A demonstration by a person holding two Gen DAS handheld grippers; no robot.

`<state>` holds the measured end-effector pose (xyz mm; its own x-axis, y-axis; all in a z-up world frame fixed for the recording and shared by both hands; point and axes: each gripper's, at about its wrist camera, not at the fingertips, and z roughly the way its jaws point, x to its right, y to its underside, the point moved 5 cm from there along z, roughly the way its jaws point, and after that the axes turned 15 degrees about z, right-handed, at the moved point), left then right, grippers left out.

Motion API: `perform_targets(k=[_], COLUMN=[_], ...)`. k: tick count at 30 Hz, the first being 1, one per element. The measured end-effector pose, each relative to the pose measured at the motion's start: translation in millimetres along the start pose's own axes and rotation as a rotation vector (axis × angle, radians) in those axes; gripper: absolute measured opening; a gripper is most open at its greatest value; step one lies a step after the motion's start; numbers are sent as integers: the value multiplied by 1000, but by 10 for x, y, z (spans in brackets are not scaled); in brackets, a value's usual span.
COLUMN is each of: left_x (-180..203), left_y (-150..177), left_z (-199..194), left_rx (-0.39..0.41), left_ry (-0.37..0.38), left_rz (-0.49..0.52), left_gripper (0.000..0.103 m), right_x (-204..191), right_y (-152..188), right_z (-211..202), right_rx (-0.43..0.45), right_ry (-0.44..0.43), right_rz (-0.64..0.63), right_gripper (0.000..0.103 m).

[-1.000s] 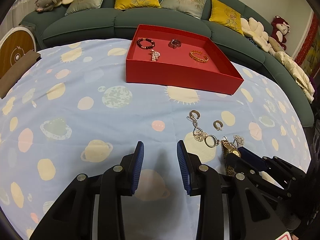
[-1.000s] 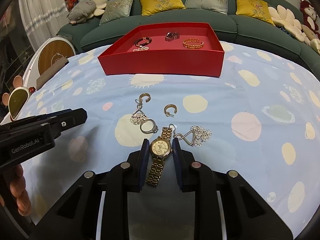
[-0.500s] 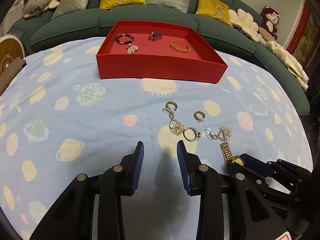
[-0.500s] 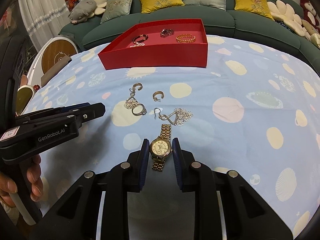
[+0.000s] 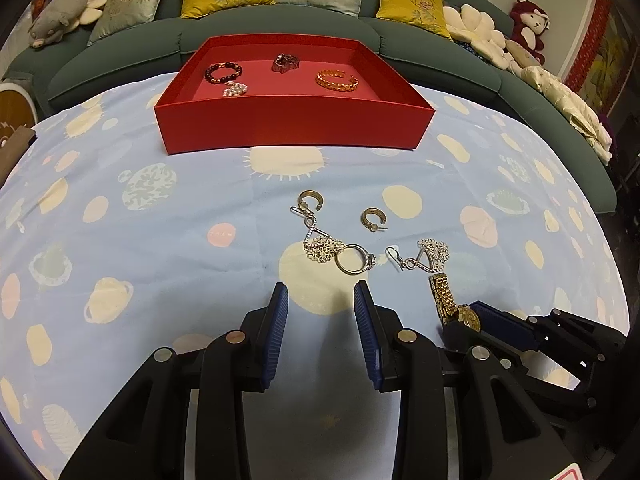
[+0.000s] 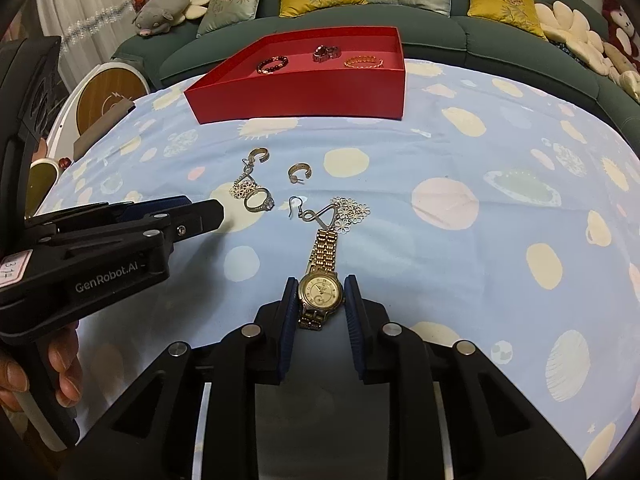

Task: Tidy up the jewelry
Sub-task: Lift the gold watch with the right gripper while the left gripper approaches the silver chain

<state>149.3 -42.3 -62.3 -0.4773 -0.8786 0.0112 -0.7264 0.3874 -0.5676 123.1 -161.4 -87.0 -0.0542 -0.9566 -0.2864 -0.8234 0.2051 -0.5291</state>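
Observation:
My right gripper (image 6: 320,296) is shut on a gold watch (image 6: 321,290), gripping its face; the strap trails forward over the cloth. The watch also shows in the left wrist view (image 5: 452,304), at the right gripper's tip. My left gripper (image 5: 322,308) is open and empty, just short of a silver ring (image 5: 354,259) and a flower drop earring (image 5: 320,245). A second drop earring (image 6: 340,212) and two hoop earrings (image 6: 299,171) lie loose on the cloth. The red tray (image 5: 288,124) at the far side holds a bead bracelet (image 5: 223,72), a gold bangle (image 5: 336,80) and other pieces.
A blue planet-print cloth (image 5: 120,220) covers the table. A green sofa (image 5: 280,20) with cushions and plush toys curves behind it. A round white and wood object (image 6: 110,96) stands off the table's left edge.
My right gripper has pulled the watch back toward me, away from the loose earrings. The left gripper has swung so that the tray now sits straight ahead.

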Motion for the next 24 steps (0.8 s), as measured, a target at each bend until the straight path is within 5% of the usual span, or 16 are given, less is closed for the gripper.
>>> perform_targets(k=[15, 19, 24], left_x=[189, 217, 267], left_y=[-132, -141, -142], left_z=[217, 233, 251], left_rx=[42, 52, 60], left_ry=[52, 29, 37], left_rz=[12, 35, 60], left_gripper=[33, 26, 5], right_x=[133, 146, 181], right_y=[-164, -169, -194], right_z=[-224, -247, -277], right_rx=[58, 64, 70], right_ry=[-20, -22, -23], right_rz=[48, 54, 65], right_gripper=[22, 22, 22])
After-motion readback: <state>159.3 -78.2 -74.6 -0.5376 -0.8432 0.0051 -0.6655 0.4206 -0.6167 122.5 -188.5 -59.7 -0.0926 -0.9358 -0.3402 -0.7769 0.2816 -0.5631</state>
